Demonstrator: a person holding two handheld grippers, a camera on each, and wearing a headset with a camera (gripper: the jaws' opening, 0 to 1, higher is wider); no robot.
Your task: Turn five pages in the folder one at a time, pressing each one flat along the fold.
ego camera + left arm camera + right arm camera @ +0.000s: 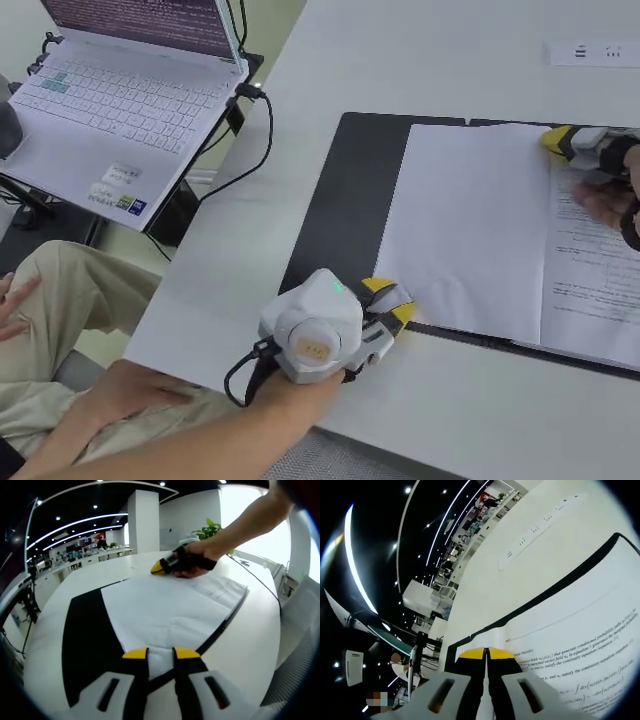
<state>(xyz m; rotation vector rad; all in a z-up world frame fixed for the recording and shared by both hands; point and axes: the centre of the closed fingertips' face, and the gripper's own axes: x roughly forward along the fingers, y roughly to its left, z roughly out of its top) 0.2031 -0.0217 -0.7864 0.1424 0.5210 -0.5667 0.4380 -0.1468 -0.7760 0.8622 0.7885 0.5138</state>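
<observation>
One open folder (335, 215) is recorded in the head view. It lies black cover down on the white table (400, 60), close to the table's near edge. A blank page (470, 220) lies left of the fold and a printed page (590, 285) right of it. The left gripper (392, 303) is set at the folder's near edge, by the blank page's near left corner. The right gripper (556, 140) is set at the folder's far edge, by the top of the fold.

In the left gripper view, the jaws are seen slightly apart. The blank page's (160, 607) near edge and the folder's dark rim show in the gap, and nothing is clamped.

In the right gripper view, the jaws are seen closed tip to tip, low over the top of the printed page (580, 645). Contact with the sheet cannot be confirmed.

The sheets are judged light, thin and limp, easily creased or torn. One sheet alone is best taken at a free outer corner, well away from the fold. Light pressure with closed tips is advised along the fold. The cover is judged stiff.
</observation>
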